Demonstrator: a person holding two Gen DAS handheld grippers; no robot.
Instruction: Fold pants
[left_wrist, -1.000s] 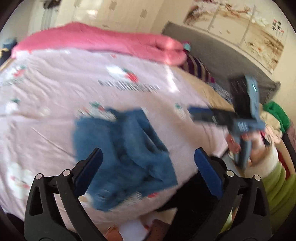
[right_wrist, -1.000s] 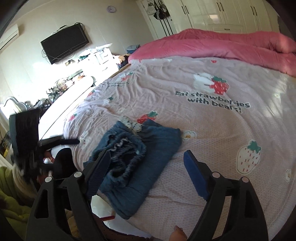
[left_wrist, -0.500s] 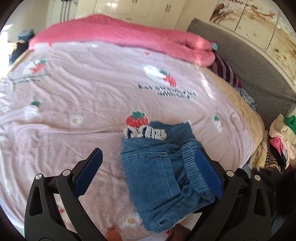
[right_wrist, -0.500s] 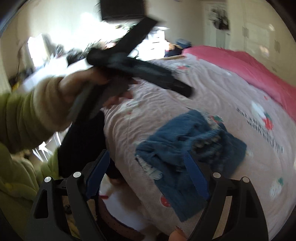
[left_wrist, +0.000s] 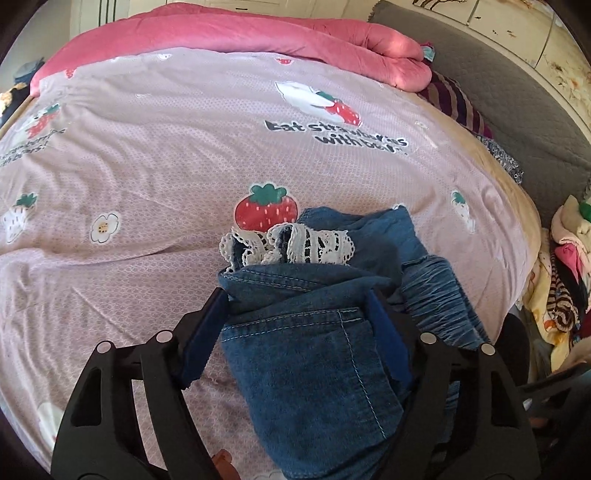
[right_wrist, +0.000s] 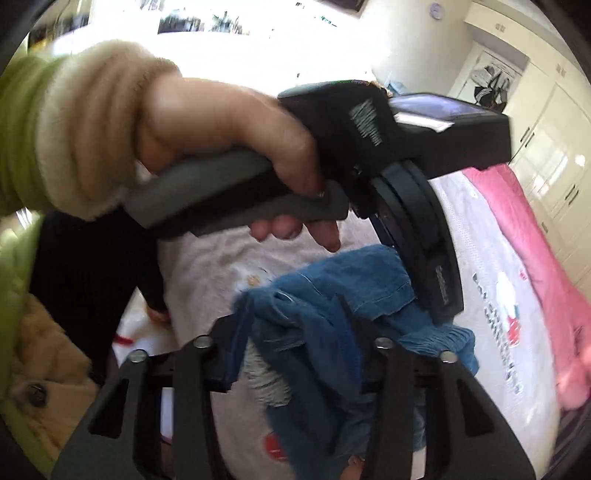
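The folded blue denim pants (left_wrist: 317, 354) with a white lace trim (left_wrist: 295, 243) lie near the front edge of the pink strawberry bedspread (left_wrist: 147, 147). My left gripper (left_wrist: 299, 306) is shut on the folded denim, one finger on each side of the fold. In the right wrist view my right gripper (right_wrist: 295, 328) is shut on another bunched part of the pants (right_wrist: 314, 332). The person's hand holding the left gripper's handle (right_wrist: 236, 199) fills the upper part of that view.
A pink duvet (left_wrist: 258, 33) lies across the far end of the bed. A grey headboard (left_wrist: 517, 92) and a striped pillow (left_wrist: 454, 99) are at the right. A pile of clothes (left_wrist: 565, 266) sits beside the bed at the right. White wardrobes (right_wrist: 554, 147) stand beyond.
Both grippers were open above the pants. They have come down and closed on the denim, the left from one side and the right from the other.
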